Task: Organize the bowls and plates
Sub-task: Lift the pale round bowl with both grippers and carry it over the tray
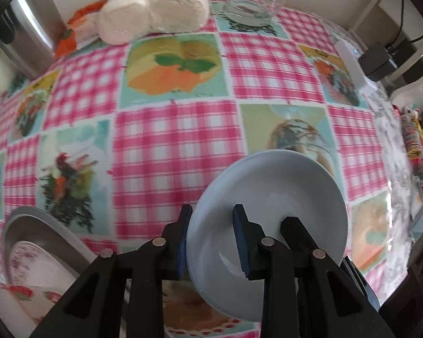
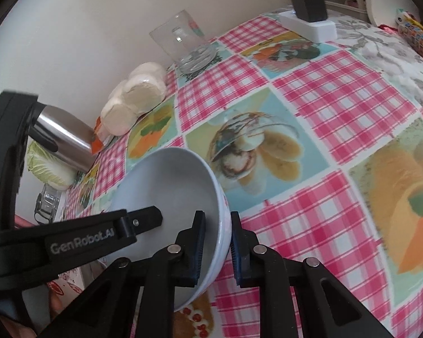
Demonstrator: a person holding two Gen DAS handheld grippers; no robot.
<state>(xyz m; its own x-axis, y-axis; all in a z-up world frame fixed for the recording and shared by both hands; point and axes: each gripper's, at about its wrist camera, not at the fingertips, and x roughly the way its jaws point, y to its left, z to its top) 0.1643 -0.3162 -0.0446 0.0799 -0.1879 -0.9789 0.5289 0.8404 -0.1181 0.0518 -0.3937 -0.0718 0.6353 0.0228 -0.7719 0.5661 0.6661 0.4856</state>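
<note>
A pale blue bowl (image 1: pixel 270 194) (image 2: pixel 172 186) is held tilted over the checked tablecloth (image 1: pixel 166 146), gripped from two sides. My left gripper (image 1: pixel 211 242) is shut on its near rim, one blue pad against the outer wall and one inside. My right gripper (image 2: pixel 217 249) is shut on the rim at the opposite side, likewise with a pad on each face of the wall. In the right wrist view the left gripper (image 2: pixel 143 218) reaches into the bowl from the left. A metal pan (image 1: pixel 42 228) holding a floral plate (image 1: pixel 28 256) lies at lower left.
Along the wall stand a clear glass (image 1: pixel 251 8) (image 2: pixel 183 45), a pack of white rounds (image 1: pixel 155 8) (image 2: pixel 138 98), a steel flask (image 1: pixel 33 28) (image 2: pixel 65 138) and a cabbage (image 2: pixel 50 166). A white power strip with a black adapter (image 2: pixel 307 2) sits at the far right.
</note>
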